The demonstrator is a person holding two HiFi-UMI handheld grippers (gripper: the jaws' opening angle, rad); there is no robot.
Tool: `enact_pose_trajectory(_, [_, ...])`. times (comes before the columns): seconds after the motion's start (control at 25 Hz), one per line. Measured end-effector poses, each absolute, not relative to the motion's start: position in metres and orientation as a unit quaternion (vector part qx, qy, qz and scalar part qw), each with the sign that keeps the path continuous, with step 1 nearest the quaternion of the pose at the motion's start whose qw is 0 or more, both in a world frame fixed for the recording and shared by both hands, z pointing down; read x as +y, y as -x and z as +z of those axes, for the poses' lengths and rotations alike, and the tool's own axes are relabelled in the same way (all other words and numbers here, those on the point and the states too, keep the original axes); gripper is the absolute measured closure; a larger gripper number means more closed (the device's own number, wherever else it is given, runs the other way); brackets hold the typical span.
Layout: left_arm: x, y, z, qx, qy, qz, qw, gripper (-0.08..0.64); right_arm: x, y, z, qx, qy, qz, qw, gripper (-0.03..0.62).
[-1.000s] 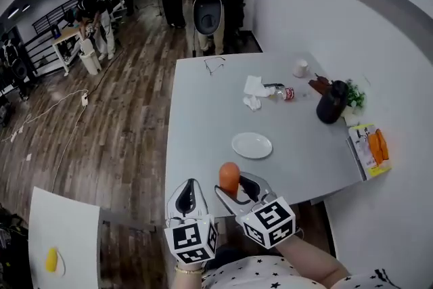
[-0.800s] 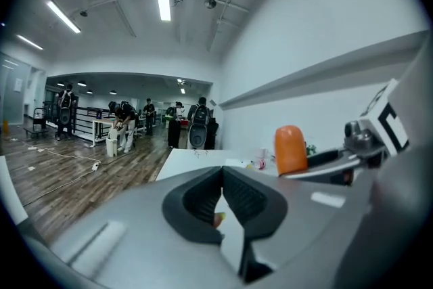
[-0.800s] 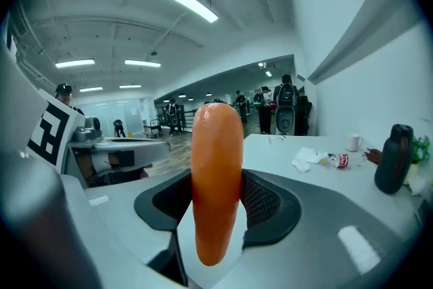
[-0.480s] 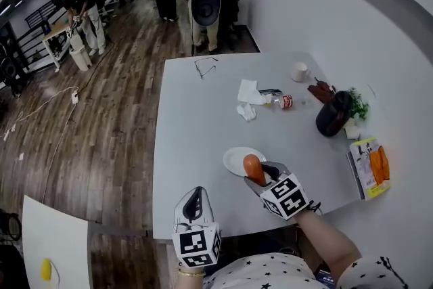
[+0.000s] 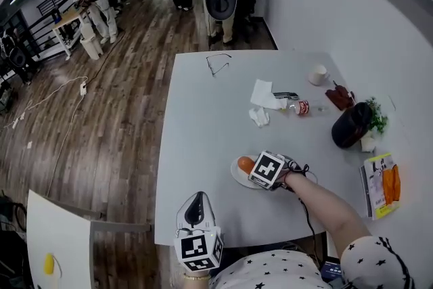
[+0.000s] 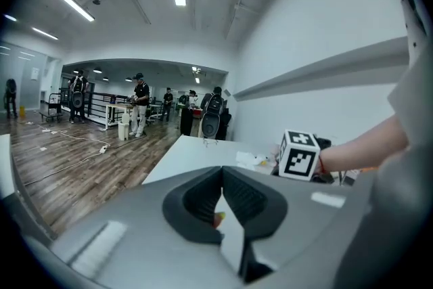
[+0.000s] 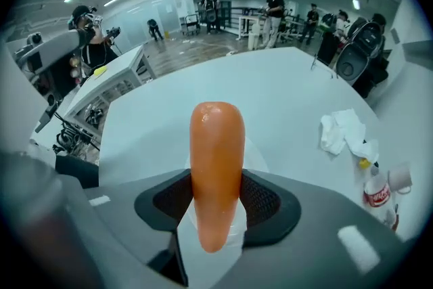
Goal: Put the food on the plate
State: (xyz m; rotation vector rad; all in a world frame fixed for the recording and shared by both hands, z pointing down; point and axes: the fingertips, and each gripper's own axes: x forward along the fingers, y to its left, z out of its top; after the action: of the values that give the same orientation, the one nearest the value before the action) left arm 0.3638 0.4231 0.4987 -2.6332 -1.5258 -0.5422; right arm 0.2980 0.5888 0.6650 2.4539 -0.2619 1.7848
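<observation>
An orange, carrot-shaped piece of food [image 5: 245, 164] is clamped between the jaws of my right gripper [image 5: 253, 170]. The gripper points steeply down, holding the food just over the white plate [image 5: 238, 179] near the grey table's front. In the right gripper view the food [image 7: 216, 166] stands between the two pads, with the plate [image 7: 257, 153] showing pale behind it. My left gripper [image 5: 196, 205] hangs at the table's front edge, nearer my body, its jaws shut with nothing held. The left gripper [image 6: 222, 176] looks toward the right gripper's marker cube [image 6: 299, 155].
Further back on the grey table [image 5: 196, 118] lie crumpled tissues [image 5: 262, 101], a small bottle [image 5: 298, 107], a cup [image 5: 318, 74] and glasses [image 5: 218, 64]. A black bag [image 5: 352, 124], a plant [image 5: 376, 118] and an orange packet [image 5: 383, 185] sit along the right wall. People stand far behind.
My right gripper has swung forward and down with the food, from near my body to over the plate, tipping steeply downward. The left gripper sank a little toward the table's edge.
</observation>
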Motion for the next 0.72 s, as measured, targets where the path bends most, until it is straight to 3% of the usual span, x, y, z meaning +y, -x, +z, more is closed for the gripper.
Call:
enact_pose_trajectory(0.4, [0.422, -0.371, 0.501, -0.477, 0.860, -0.179, 0.031, 0.552, 0.588, -0.310, 0.708, -0.127, -0.743, 0.653, 0.070, 0.376])
enact_pose_trajectory(0.72, [0.418, -0.370, 0.503, -0.481, 0.857, -0.183, 0.034, 0.552, 0.590, -0.313, 0.707, -0.083, -0.781, 0.613, 0.083, 0.362])
